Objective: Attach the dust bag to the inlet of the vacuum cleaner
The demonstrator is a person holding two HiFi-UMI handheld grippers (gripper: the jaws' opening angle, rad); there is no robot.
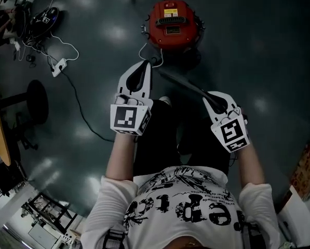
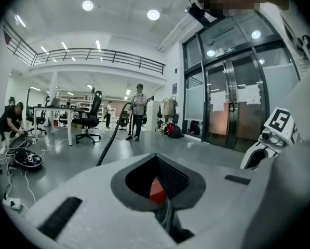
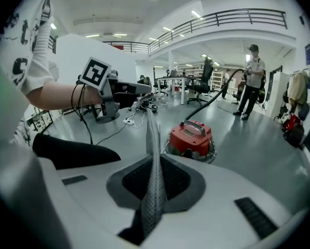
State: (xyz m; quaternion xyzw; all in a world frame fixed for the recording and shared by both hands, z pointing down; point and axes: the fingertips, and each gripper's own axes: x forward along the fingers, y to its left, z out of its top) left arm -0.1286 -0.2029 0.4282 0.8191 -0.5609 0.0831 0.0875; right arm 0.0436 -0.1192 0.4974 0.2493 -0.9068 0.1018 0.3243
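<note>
fingers [image 3: 222, 191] of left gripper [image 1: 146, 66] and right gripper [image 1: 210, 95] tight on dust bag [image 3: 155, 175] (taut between them)

One red vacuum cleaner [image 1: 174, 24] far ahead, one white power strip [image 1: 59, 66] far left, one grey cloth strip [image 3: 153, 185]. Two grippers: left gripper [image 1: 145, 64], right gripper [image 1: 211, 98].
</note>
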